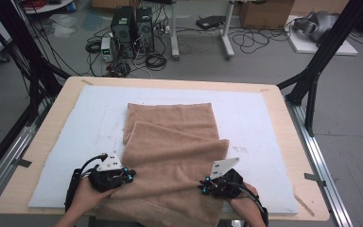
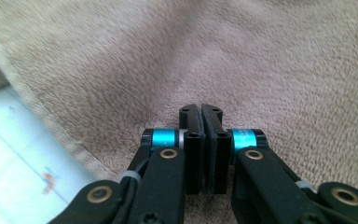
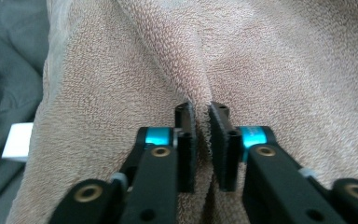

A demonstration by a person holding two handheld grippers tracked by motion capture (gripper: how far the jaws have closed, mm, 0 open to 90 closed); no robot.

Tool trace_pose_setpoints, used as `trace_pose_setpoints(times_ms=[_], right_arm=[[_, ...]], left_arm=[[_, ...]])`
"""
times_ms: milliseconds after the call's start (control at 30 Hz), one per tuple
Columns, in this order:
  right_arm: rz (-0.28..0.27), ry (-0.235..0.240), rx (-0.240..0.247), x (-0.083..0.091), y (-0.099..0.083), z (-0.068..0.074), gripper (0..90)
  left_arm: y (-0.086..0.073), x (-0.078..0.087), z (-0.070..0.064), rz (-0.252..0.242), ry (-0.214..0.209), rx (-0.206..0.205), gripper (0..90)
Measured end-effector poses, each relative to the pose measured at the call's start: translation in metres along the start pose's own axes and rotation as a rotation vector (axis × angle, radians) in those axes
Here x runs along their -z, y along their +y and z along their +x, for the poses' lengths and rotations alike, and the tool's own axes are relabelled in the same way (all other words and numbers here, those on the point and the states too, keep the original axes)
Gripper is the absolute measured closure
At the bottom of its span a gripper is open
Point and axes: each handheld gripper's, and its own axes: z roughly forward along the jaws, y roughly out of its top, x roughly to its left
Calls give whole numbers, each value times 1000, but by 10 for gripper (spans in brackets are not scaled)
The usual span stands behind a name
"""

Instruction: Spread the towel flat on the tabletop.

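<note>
A tan terry towel lies on the white foam mat, partly folded over itself, and its near end hangs over the front edge of the table. My left gripper rests at the towel's near left edge. In the left gripper view the gripper has its jaws pressed flat together with no cloth showing between them, and the towel lies beyond. My right gripper is at the near right side. In the right gripper view the gripper pinches a raised fold of the towel.
The mat covers a wooden table. Black frame posts rise at both far corners. On the floor beyond the table are computer towers, tangled cables and the legs of a desk.
</note>
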Motion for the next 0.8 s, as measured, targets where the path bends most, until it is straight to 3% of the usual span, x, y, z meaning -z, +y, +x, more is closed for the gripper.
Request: trace_pose_setpoints(times_ms=[67, 133, 200, 300, 367, 433, 533, 600, 800], right_arm=[[-3, -39, 1, 4, 5, -3, 834], [-21, -59, -12, 8, 9, -8, 833], [-4, -67, -9, 6, 12, -12, 828], [27, -75, 1, -1, 12, -16, 824], [26, -75, -10, -4, 10, -19, 824], [15, -73, -16, -5, 9, -21, 823], [11, -70, -26, -5, 10, -23, 806], [-2, -83, -31, -3, 10, -22, 752], [-92, -108, -45, 19, 8, -14, 656]], left_arm=[[5, 1, 6, -39, 33, 22, 878], [11, -1, 12, -53, 83, 17, 878], [16, -5, 19, -70, 115, 23, 878], [24, -16, 27, -65, 168, 7, 878], [26, -27, 29, -47, 212, -32, 877], [27, -34, 32, -25, 216, -34, 875], [27, -35, 36, -27, 199, -2, 853], [27, -29, 35, -28, 197, 1, 816], [25, 6, 25, -99, 178, -14, 740]])
